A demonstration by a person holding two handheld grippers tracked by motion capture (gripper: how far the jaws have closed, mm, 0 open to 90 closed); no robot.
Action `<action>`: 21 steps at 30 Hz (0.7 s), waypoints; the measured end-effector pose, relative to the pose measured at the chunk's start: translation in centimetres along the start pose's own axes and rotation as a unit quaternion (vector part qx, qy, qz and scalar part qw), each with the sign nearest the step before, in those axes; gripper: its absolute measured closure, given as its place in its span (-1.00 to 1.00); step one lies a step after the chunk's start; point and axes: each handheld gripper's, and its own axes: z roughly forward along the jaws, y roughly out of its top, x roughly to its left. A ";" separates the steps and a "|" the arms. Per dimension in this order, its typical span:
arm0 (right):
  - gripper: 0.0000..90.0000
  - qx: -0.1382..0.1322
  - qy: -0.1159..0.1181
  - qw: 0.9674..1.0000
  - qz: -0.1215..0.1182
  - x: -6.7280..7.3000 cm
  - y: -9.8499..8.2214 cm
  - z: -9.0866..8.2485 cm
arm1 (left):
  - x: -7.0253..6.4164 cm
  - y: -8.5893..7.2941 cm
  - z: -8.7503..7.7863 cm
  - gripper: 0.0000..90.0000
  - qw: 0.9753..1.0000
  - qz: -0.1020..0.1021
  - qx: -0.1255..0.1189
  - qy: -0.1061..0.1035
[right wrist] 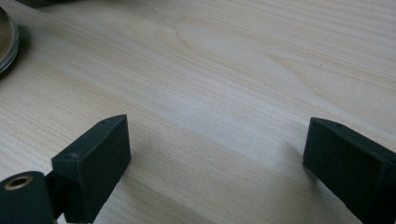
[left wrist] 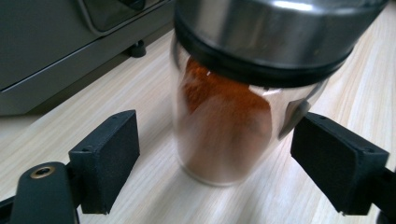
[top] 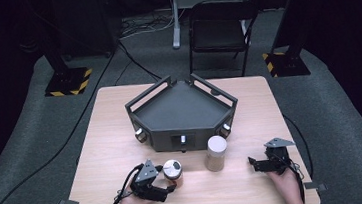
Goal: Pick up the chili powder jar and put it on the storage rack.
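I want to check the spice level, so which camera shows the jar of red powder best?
The left gripper view: the spice jar stands close up between open jaws, its red powder visible through the glass. The high view shows it small, from above.

A recording lab: black curtains are hanging around, hazard-striped stand bases [top: 68, 82] and cables [top: 35, 169] are sitting on grey carpet.

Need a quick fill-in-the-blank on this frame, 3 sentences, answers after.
1. The left gripper has its fingers on either side of a jar of ____ powder.
2. That jar's lid is made of ____.
3. The right gripper is open over bare ____.

Missing words: orange; metal; table
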 end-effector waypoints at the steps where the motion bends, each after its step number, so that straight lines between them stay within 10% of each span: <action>1: -0.86 0.000 0.000 1.000 0.000 0.0 0.0 0.0 | -0.1 0.0 0.1 -0.64 1.000 0.000 -0.001 0.002; 21: -0.86 0.000 0.000 1.000 0.000 0.0 0.0 0.0 | -2.2 0.2 1.3 -0.32 0.999 0.012 -0.021 0.031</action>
